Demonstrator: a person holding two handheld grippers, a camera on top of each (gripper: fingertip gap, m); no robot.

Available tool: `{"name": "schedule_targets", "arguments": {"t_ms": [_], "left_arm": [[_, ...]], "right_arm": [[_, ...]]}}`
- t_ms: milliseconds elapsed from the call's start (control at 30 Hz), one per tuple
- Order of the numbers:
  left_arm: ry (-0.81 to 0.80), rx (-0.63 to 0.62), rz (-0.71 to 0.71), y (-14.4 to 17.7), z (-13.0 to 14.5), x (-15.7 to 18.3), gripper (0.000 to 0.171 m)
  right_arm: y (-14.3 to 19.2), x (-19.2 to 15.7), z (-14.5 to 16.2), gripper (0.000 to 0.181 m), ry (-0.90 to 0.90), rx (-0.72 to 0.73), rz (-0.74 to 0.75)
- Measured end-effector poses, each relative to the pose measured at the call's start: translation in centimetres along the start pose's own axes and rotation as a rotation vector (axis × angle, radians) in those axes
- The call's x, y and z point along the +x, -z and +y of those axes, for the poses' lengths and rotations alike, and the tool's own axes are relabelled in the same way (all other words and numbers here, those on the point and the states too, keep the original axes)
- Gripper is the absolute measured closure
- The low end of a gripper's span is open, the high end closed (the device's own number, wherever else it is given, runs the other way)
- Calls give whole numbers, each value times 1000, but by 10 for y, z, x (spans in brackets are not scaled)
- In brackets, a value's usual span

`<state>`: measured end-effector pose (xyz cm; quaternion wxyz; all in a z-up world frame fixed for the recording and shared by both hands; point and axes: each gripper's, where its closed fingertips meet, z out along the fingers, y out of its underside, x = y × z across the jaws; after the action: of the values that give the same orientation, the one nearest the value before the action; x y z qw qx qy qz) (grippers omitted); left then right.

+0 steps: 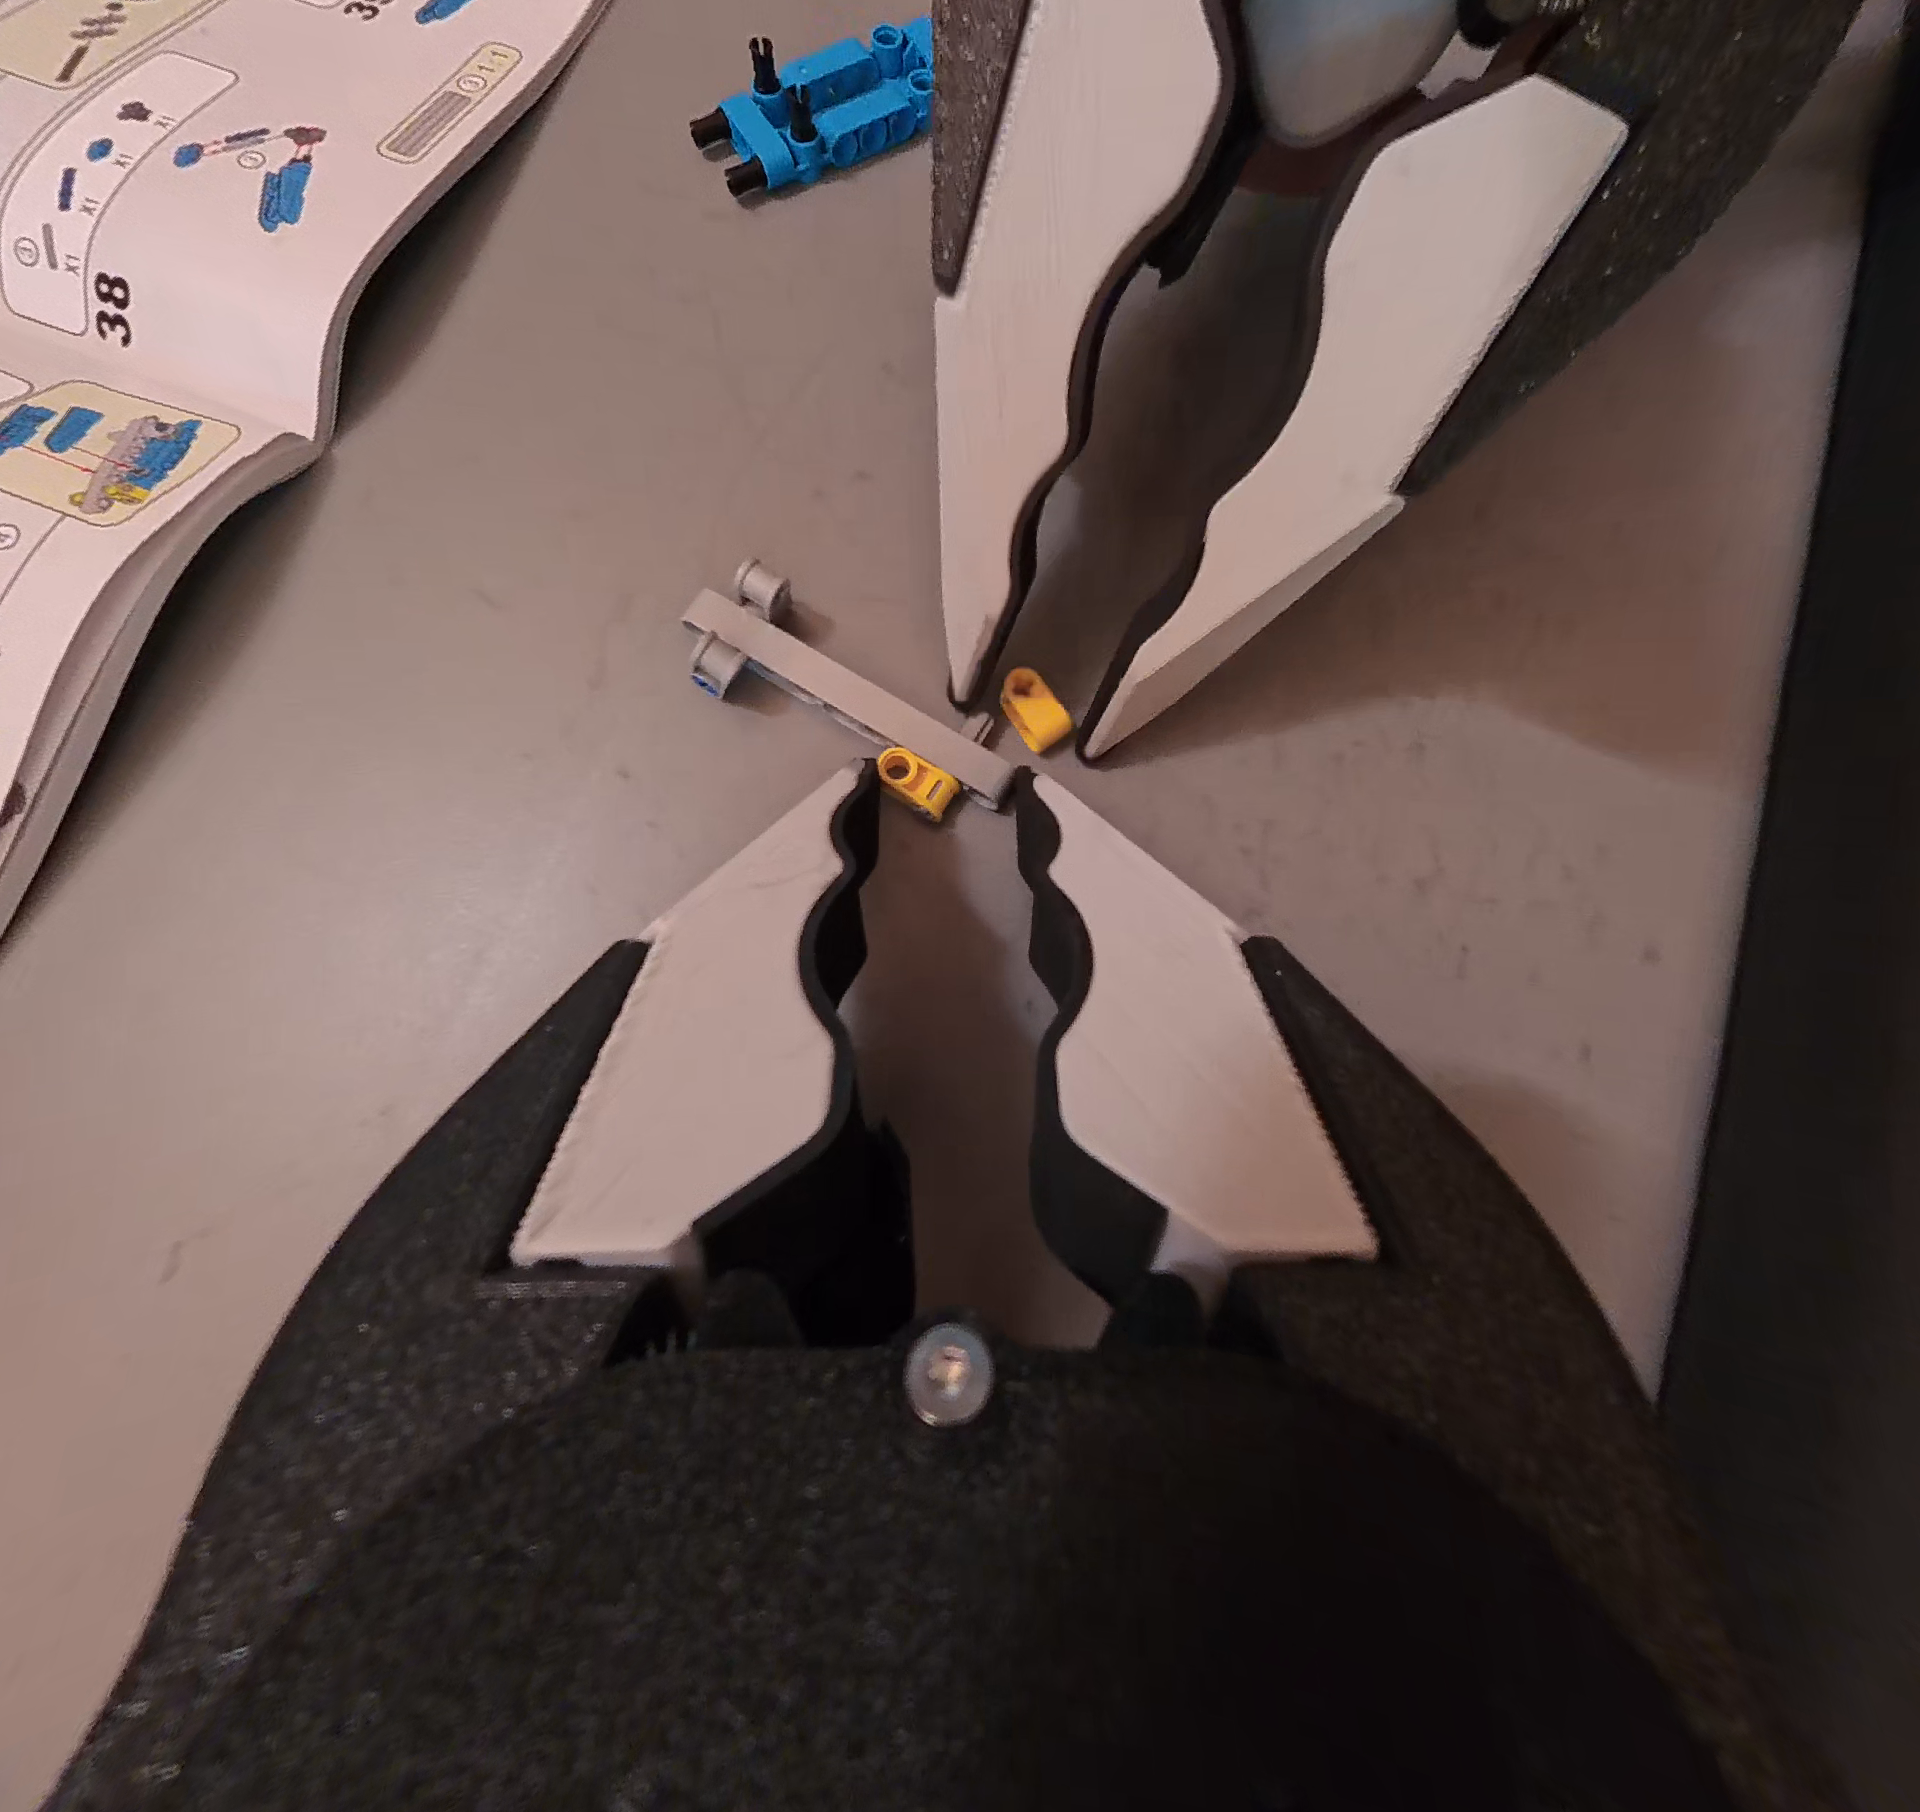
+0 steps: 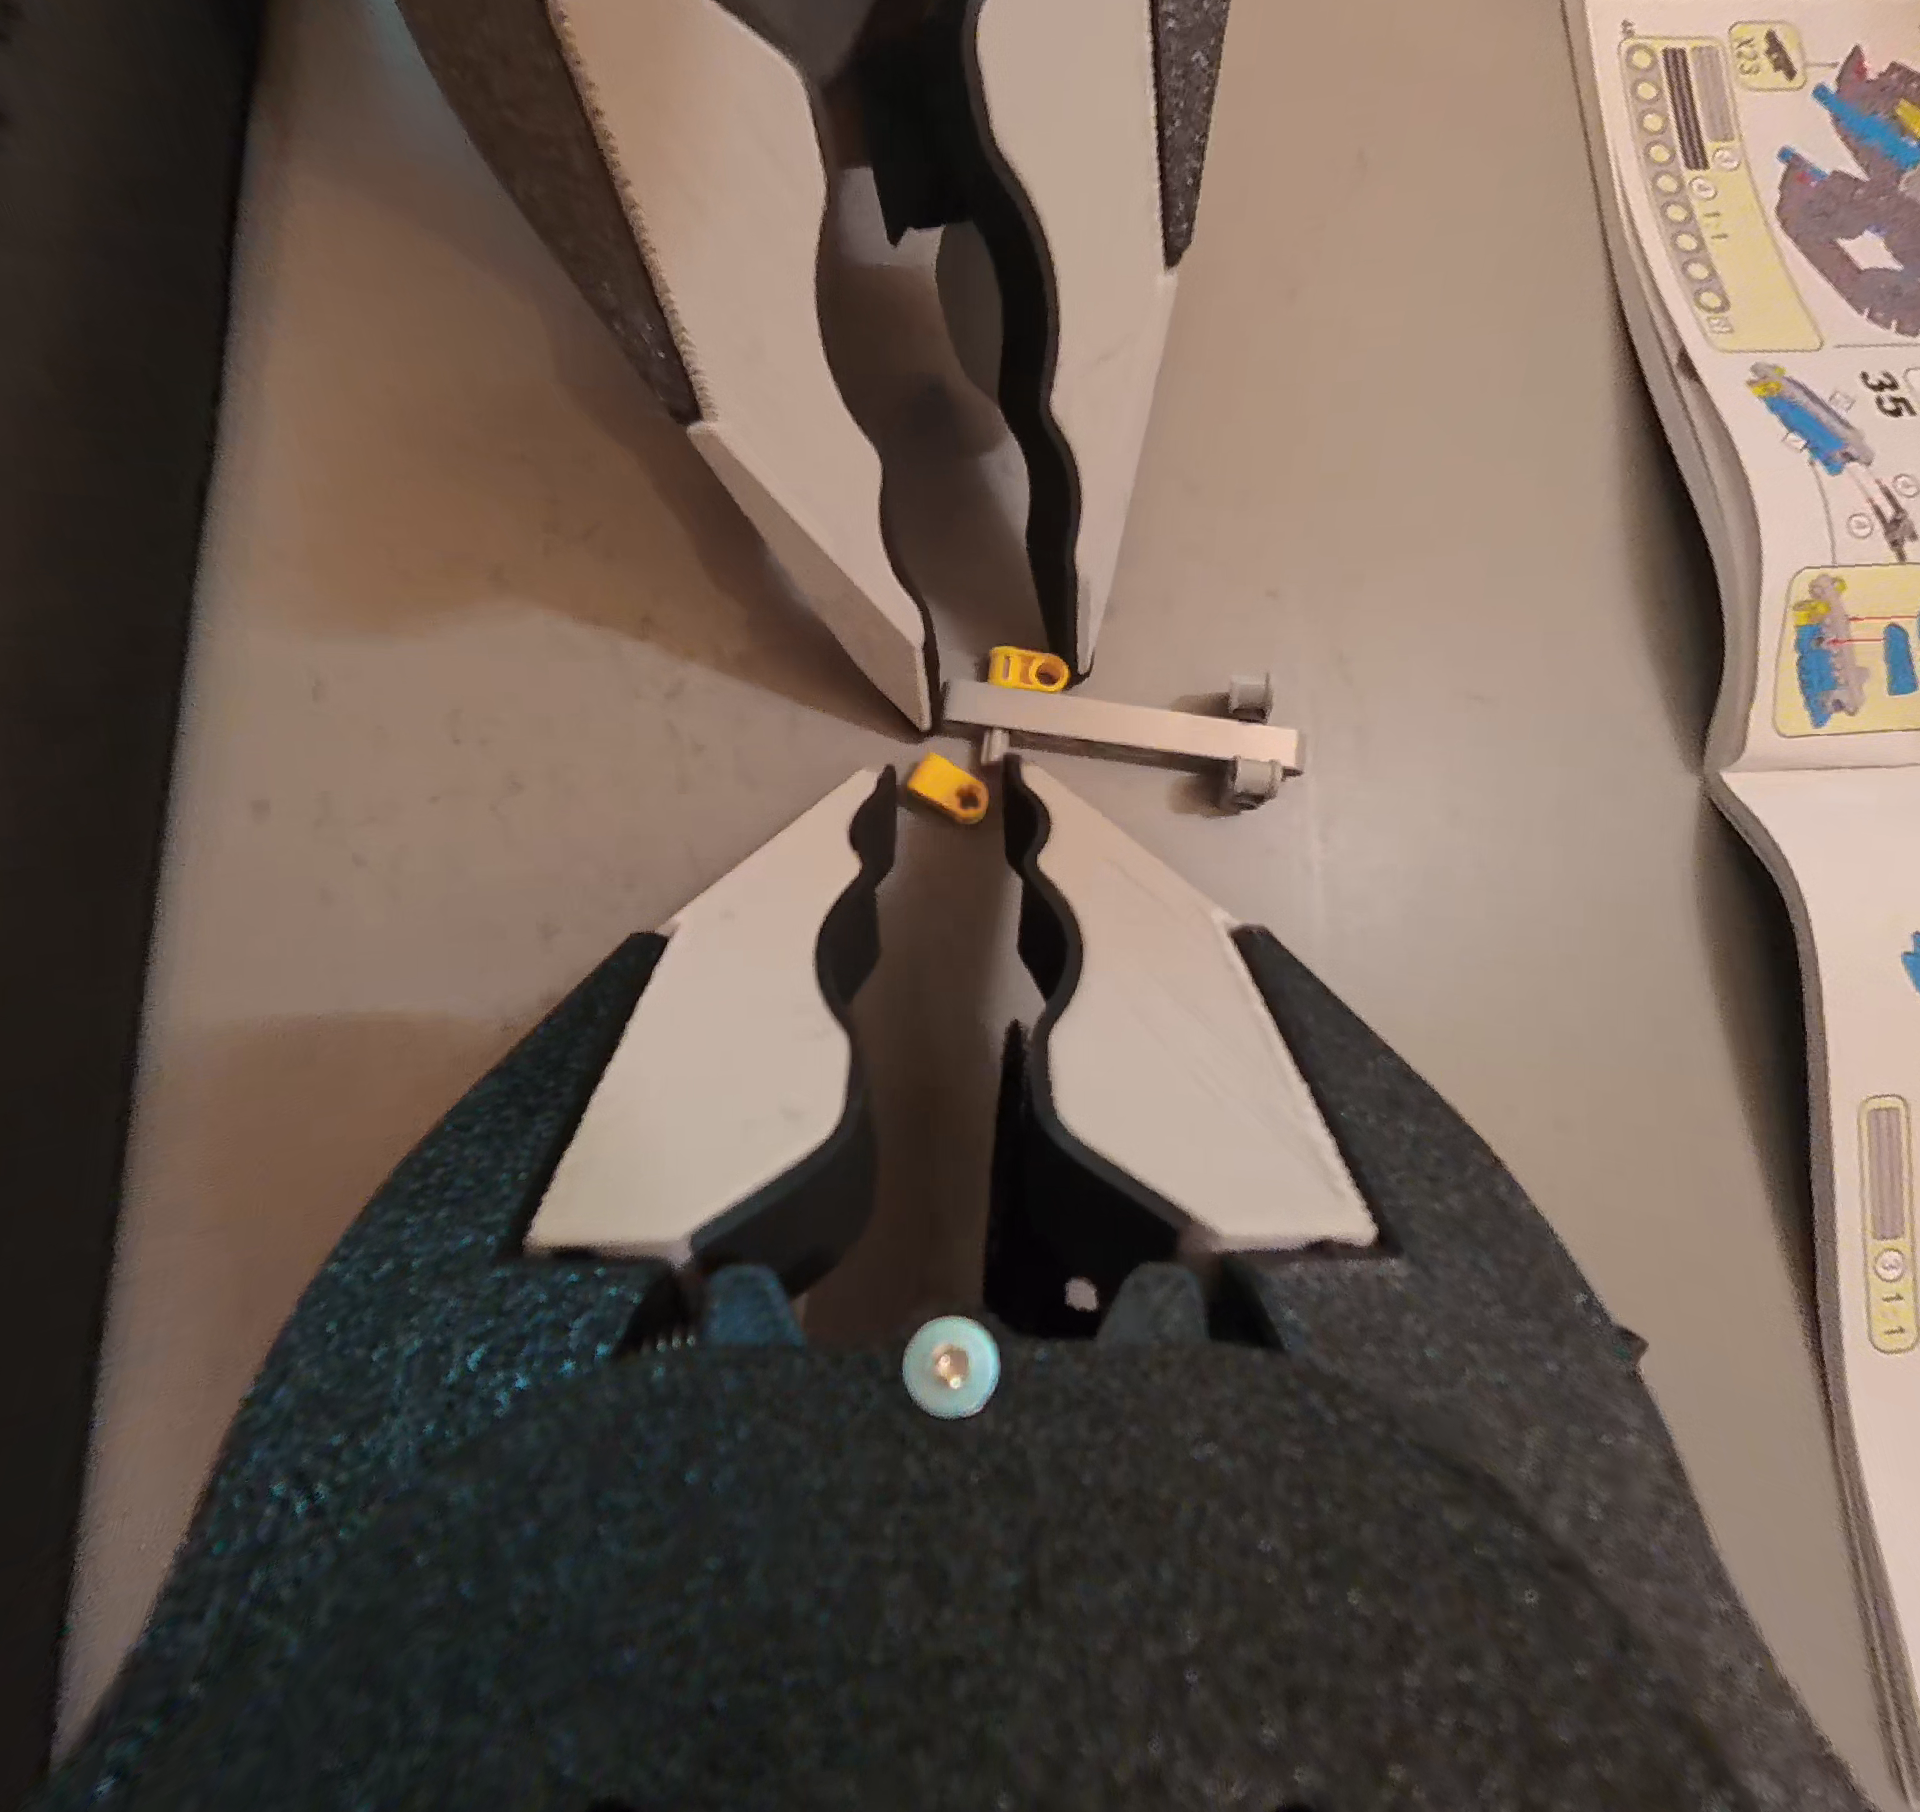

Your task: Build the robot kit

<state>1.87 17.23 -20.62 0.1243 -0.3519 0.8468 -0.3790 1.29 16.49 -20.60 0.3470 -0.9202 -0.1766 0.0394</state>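
Note:
A grey beam [image 1: 831, 697] with two grey bushes at its far end lies on the grey table [image 1: 520, 931]. A yellow connector [image 1: 914, 782] sits against its near end. My left gripper [image 1: 943, 775] is shut across that end, one tip on the yellow connector, the other on the beam. My right gripper [image 1: 1029, 723] comes in from the far side. It is open, and its tips straddle a second, loose yellow connector [image 1: 1034, 710] without touching it. In the right wrist view, my right gripper [image 2: 948, 775] flanks the loose connector [image 2: 945, 788] beside the beam [image 2: 1122, 723]. The left gripper [image 2: 1003, 692] is opposite.
An open instruction booklet [image 1: 156, 204] lies at the left; it also shows in the right wrist view [image 2: 1818, 515]. A blue brick assembly with black pins [image 1: 821, 110] lies behind the beam. The table's dark edge [image 1: 1849, 827] runs close along the right. The tips of both grippers are at nearly the same place.

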Motion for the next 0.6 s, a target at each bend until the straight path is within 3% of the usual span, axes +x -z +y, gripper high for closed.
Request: {"name": "schedule_targets", "arguments": {"t_ms": [333,600], "left_arm": [[2,1,-2,0,0,0,146],[5,1,-1,0,0,0,146]], "right_arm": [[15,1,-1,165,2,9,8],[6,2,2,162,46,-8,33]]}}
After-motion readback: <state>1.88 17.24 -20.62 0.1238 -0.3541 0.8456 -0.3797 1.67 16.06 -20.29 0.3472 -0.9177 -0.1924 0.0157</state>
